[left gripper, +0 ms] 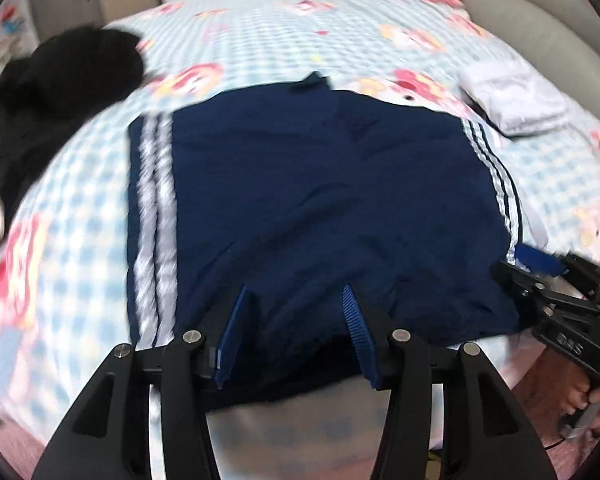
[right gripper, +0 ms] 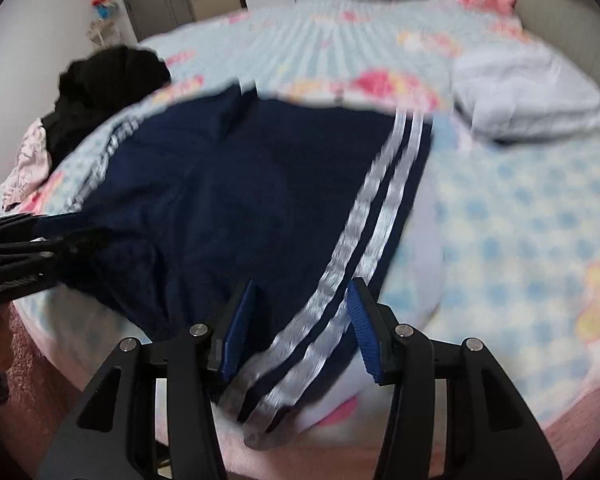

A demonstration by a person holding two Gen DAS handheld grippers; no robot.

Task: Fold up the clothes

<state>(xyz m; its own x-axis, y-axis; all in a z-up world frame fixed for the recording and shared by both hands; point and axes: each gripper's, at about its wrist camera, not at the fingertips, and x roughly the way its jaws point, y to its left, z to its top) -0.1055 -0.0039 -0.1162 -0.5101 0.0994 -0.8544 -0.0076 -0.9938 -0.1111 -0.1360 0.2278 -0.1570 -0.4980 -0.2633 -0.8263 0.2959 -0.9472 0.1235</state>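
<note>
The navy garment (left gripper: 320, 200) with white side stripes lies spread flat on the checked bedspread (left gripper: 260, 32), its near hem at the bed's edge just under our fingers, its long axis running away from us toward the far side. Our left gripper (left gripper: 296, 332) hangs over the middle of that hem, jaws parted and gripping nothing; our right gripper (right gripper: 300, 328) stands likewise apart, straddling the striped right edge (right gripper: 340, 260) without pinching it. We judge the right the nearer to a corner, so the fold goes away from us
</note>
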